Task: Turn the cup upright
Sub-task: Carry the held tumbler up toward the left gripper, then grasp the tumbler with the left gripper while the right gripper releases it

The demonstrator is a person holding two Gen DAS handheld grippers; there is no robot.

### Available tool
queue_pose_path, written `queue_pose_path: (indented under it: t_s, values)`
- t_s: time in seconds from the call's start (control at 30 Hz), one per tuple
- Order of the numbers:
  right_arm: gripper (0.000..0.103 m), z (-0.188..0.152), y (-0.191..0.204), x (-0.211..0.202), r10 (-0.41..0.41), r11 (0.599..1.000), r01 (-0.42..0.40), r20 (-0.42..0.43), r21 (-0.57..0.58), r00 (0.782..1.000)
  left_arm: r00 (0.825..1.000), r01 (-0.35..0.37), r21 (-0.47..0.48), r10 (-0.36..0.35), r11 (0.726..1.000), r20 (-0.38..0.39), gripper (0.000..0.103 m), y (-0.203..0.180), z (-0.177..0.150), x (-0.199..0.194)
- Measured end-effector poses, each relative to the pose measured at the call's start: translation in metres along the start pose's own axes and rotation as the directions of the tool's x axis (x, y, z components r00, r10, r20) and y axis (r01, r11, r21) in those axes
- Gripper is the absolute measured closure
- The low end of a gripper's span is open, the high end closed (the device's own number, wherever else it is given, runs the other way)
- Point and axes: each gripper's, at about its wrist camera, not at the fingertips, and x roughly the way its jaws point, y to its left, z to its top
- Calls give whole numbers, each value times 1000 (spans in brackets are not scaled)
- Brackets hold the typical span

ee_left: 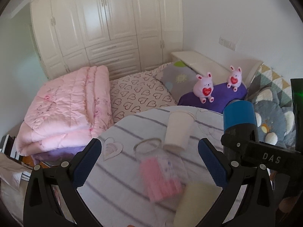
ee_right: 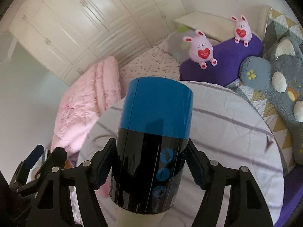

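Note:
My right gripper (ee_right: 149,168) is shut on a blue and black cup (ee_right: 151,132), held above the round striped table (ee_right: 236,132), bottom end pointing away from the camera. The same cup (ee_left: 239,116) shows at the right of the left wrist view, clamped in the right gripper. My left gripper (ee_left: 149,158) is open and empty above the table (ee_left: 117,179). A white paper cup (ee_left: 179,130) lies on its side on the table just beyond my left fingertips. A clear glass cup with pink contents (ee_left: 159,168) lies on its side between my left fingers.
A folded pink quilt (ee_left: 66,109) lies on the bed to the left. Two pink plush rabbits (ee_left: 205,89) sit on a purple cushion behind the table. A grey plush cushion (ee_left: 272,121) is at the right. White wardrobes (ee_left: 106,22) fill the back wall.

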Motion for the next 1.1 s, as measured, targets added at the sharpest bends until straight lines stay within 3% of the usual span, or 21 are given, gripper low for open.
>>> queue_pose_path:
  t_s: [0.2,0.43,0.77,1.1]
  values:
    - [31,-50,20,-41,51,998,-52,-22,-41,998,999,-26,-9,26,1000,19,0,22,-44,-58]
    - [31,-116,46,-35,56,992,-69,-117,-108,992,996,-83,-61,82,995,-18,0,56,-101,-88]
    - [31,-182,91,19,20,971,-82,-265,-225,964,992,-103,-116,93,988,-86,0,92,-144,-88]
    - [30,-199,95,45,-30,974,-47,-332,-223,943,989,-72,-132,54,989,-136,0,96,-154,-70]
